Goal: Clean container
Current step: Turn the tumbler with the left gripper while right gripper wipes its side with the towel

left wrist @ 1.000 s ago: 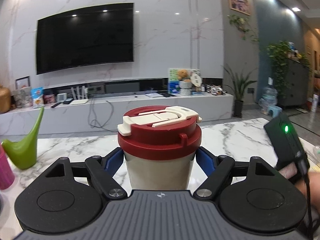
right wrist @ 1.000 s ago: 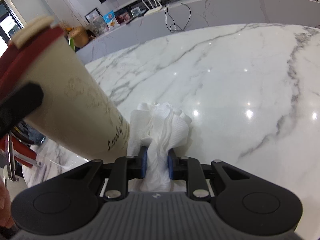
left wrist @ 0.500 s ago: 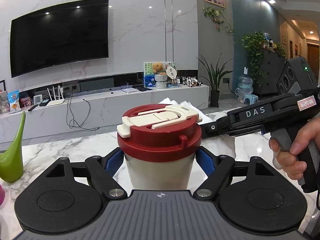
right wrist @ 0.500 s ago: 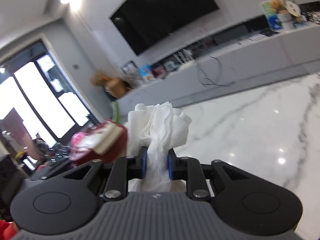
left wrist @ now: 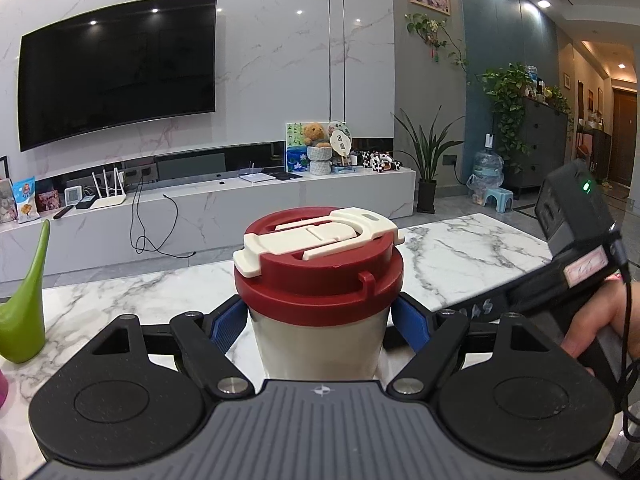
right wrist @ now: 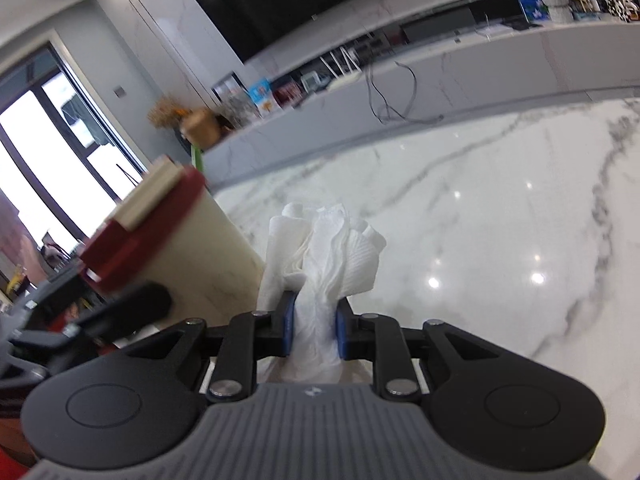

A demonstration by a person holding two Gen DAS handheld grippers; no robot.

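A cream cup (left wrist: 320,344) with a red lid (left wrist: 320,268) and a cream flip clasp sits between the blue pads of my left gripper (left wrist: 320,324), which is shut on its body and holds it upright above the marble table (left wrist: 460,248). My right gripper (right wrist: 314,324) is shut on a crumpled white paper towel (right wrist: 324,248). In the right wrist view the cup (right wrist: 192,248) is just left of the towel, touching or nearly touching it. The right gripper's black body (left wrist: 568,256) shows at the right of the left wrist view, beside the cup.
A green watering can (left wrist: 24,308) stands on the table at the left, with a pink object (left wrist: 2,388) at the left edge. A TV wall and a low white console (left wrist: 200,208) lie beyond the table. White marble top (right wrist: 500,220) stretches to the right.
The right gripper with the towel has dropped from beside the lid to lower along the cup's side. The left gripper has kept its hold while its view swung slightly.
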